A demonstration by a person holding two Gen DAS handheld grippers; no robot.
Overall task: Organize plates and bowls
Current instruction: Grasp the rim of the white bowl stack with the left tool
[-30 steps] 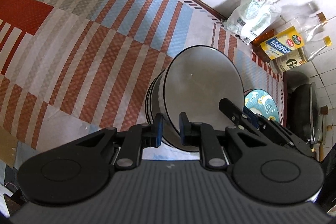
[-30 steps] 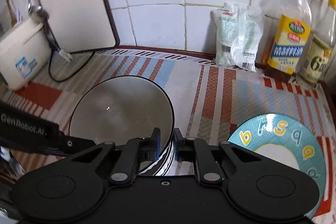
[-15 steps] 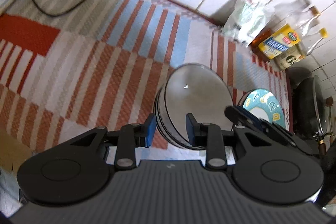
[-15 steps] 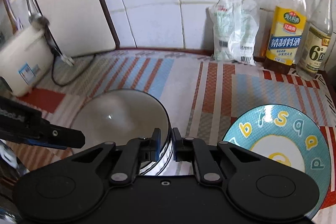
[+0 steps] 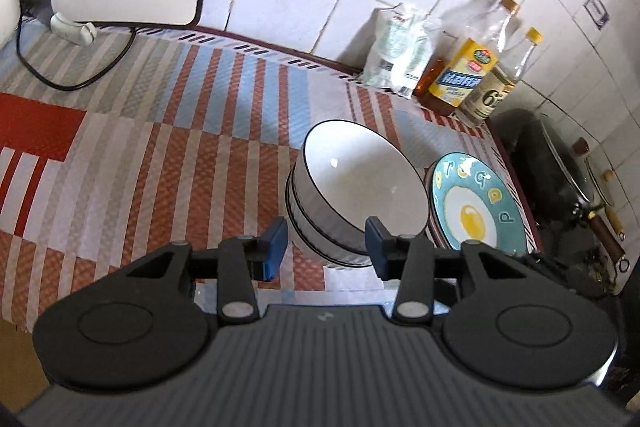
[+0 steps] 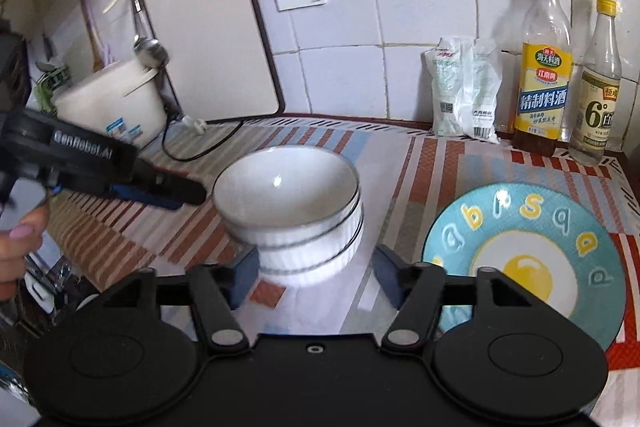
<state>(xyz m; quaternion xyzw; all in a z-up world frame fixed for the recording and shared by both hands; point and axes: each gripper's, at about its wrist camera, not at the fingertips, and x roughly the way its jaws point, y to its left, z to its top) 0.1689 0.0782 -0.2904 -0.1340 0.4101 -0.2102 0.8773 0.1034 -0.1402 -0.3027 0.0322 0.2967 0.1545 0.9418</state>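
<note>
A stack of white ribbed bowls (image 5: 352, 187) (image 6: 288, 211) with dark rims stands on the striped mat. Right beside it lies a teal plate (image 5: 476, 203) (image 6: 524, 255) with letters and a yellow egg picture, on top of another plate. My left gripper (image 5: 326, 251) sits just short of the stack's near side; its jaws are opening and the pads touch nothing. My right gripper (image 6: 316, 277) is also just short of the stack, its jaws opening wide and clear of the bowls. In the right wrist view the left gripper (image 6: 188, 193) reaches in from the left, close to the bowls' rim.
A white cutting board (image 6: 212, 39) leans on the tiled wall beside a white rice cooker (image 6: 108, 107) and its black cable (image 5: 80, 75). A bag (image 6: 466, 95) and two bottles (image 6: 542, 67) stand at the back right. A dark wok (image 5: 556, 183) sits past the mat's right edge.
Both grippers were shut at the top bowl's rim; both have opened and drawn back. The bowl stack now stands free on the mat next to the plate.
</note>
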